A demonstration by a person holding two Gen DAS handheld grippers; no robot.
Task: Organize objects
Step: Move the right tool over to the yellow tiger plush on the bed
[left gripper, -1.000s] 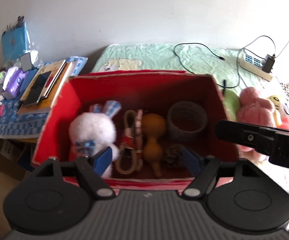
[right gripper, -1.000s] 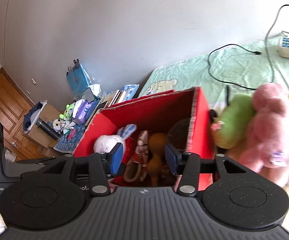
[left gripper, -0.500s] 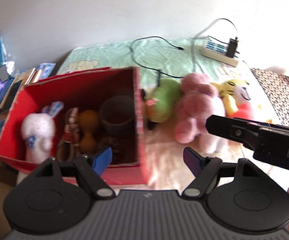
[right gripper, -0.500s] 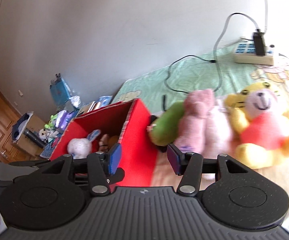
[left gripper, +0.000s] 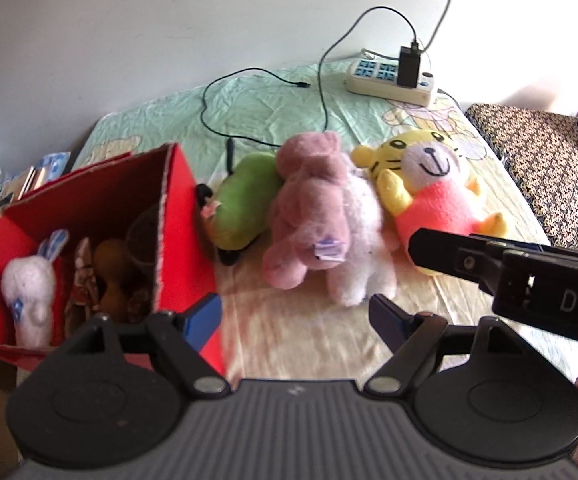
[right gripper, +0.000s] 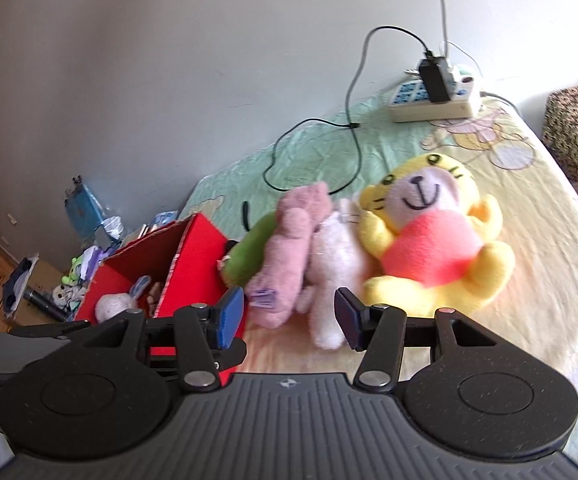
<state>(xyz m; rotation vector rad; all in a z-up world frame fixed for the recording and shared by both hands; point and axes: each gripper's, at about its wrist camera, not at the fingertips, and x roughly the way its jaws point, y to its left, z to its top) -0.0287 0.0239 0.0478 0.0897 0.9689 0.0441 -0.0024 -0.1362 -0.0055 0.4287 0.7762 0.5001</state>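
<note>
A red box (left gripper: 177,216) (right gripper: 199,256) stands on the bed at the left, holding a white bunny (left gripper: 29,292) (right gripper: 115,304), a brown gourd (left gripper: 111,264) and other small items. Right of it lie a green plush (left gripper: 245,196) (right gripper: 253,252), a pink plush (left gripper: 321,216) (right gripper: 289,248) and a yellow tiger plush (left gripper: 433,184) (right gripper: 429,236). My left gripper (left gripper: 295,320) is open and empty, just short of the pink plush. My right gripper (right gripper: 289,316) is open and empty, with the pink plush's feet between its fingers; its body shows in the left wrist view (left gripper: 509,276).
A white power strip (left gripper: 393,80) (right gripper: 433,100) with a black charger and cables lies at the back of the bed. A patterned cushion (left gripper: 537,152) is at the right. Books and clutter (right gripper: 85,240) sit on a low table left of the box.
Both grippers have swung right, from over the red box to face the plush toys. Both stayed open and empty.
</note>
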